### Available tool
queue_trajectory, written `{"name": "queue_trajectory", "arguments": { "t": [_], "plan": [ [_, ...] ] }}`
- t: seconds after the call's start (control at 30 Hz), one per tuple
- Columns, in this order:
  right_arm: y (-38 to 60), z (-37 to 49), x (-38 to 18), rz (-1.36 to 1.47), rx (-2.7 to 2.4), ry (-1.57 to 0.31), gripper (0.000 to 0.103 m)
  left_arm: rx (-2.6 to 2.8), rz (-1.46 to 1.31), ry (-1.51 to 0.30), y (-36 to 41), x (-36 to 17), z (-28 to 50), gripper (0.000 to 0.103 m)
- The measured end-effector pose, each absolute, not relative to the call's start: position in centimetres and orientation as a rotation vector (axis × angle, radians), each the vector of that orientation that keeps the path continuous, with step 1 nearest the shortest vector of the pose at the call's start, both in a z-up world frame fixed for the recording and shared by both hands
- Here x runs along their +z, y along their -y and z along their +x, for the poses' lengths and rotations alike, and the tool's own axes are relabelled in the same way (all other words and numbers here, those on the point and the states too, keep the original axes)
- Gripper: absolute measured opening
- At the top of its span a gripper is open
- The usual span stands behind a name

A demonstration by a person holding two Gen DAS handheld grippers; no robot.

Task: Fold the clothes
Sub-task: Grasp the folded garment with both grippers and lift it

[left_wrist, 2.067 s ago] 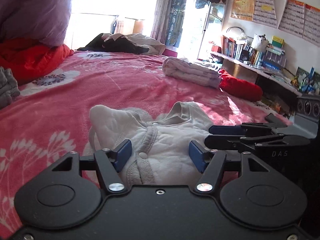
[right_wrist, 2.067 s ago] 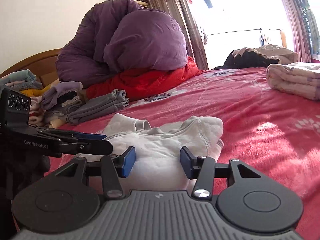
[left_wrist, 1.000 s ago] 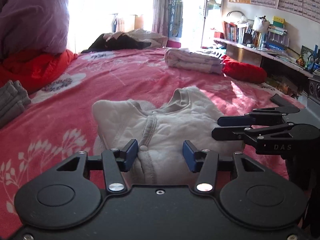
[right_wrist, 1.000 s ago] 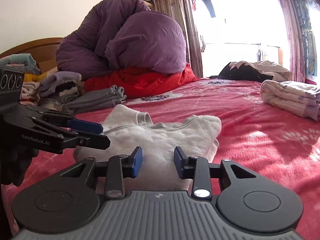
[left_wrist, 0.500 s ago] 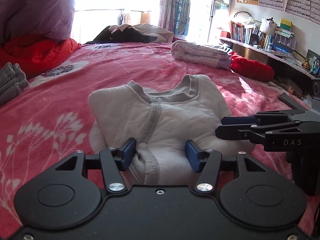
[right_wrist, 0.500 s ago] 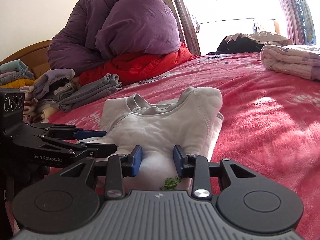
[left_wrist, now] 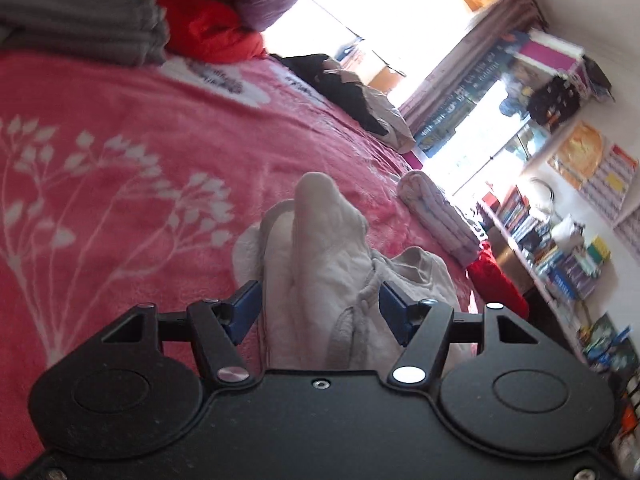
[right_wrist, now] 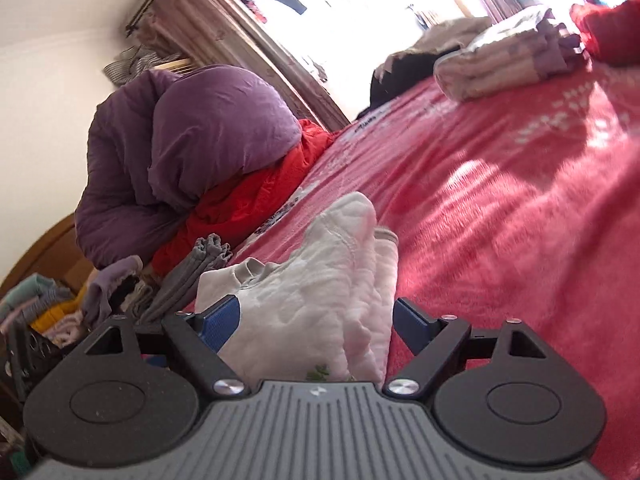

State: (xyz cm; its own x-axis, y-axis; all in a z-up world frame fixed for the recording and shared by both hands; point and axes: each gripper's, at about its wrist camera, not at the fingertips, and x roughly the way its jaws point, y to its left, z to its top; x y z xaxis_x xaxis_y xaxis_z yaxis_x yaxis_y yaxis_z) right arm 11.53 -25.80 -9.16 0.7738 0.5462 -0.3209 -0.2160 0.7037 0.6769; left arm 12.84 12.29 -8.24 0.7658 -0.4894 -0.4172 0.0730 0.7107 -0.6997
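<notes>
The cream quilted garment [left_wrist: 320,264] lies bunched on the pink flowered bed [left_wrist: 120,152], one fold standing up between both pairs of fingers. The left gripper [left_wrist: 318,312] has the cloth between its blue pads, which are opening and sit just clear of it; the right gripper [right_wrist: 316,320] is likewise opening, fingers wide apart with the garment [right_wrist: 320,300] between them. Grey folded clothes [right_wrist: 192,276] lie just beyond, then a red quilt [right_wrist: 248,204] under a purple duvet [right_wrist: 188,140]. A folded striped blanket [left_wrist: 436,216] and a bookshelf [left_wrist: 560,248] lie farther off. Both views are rolled sideways, each gripper pointing slightly downward.
</notes>
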Motion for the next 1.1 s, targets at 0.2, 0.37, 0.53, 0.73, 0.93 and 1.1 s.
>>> {"name": "queue_trajectory", "arguments": {
  "t": [0.2, 0.37, 0.53, 0.73, 0.93, 1.1],
  "plan": [
    [25.5, 14.8, -11.4, 0.779, 0.48, -0.661, 0.087, -0.381, -0.855, -0.705, -12.2, -9.9, 14.0, 0.067],
    [24.1, 16.5, -11.8, 0.729, 0.477, -0.744, 0.088, -0.359, -0.866, -0.719, -11.9, -10.6, 14.7, 0.068],
    [23.6, 16.4, -12.2, 0.774, 0.504, -0.743, 0.074, -0.351, -0.851, -0.741, -11.3, -10.0, 14.8, 0.063],
    [24.3, 15.9, -12.3, 0.844, 0.523, -0.713, 0.058, -0.358, -0.873, -0.708, -11.1, -8.4, 14.0, 0.05],
    [26.1, 15.0, -10.6, 0.923, 0.568, -0.624, 0.053, -0.436, -0.897, -0.645, -9.8, -5.4, 14.0, 0.049],
    [29.5, 13.7, -7.2, 0.887, 0.573, -0.476, 0.053, -0.523, -0.922, -0.611, -5.8, -3.6, 15.8, 0.049]
  ]
}}
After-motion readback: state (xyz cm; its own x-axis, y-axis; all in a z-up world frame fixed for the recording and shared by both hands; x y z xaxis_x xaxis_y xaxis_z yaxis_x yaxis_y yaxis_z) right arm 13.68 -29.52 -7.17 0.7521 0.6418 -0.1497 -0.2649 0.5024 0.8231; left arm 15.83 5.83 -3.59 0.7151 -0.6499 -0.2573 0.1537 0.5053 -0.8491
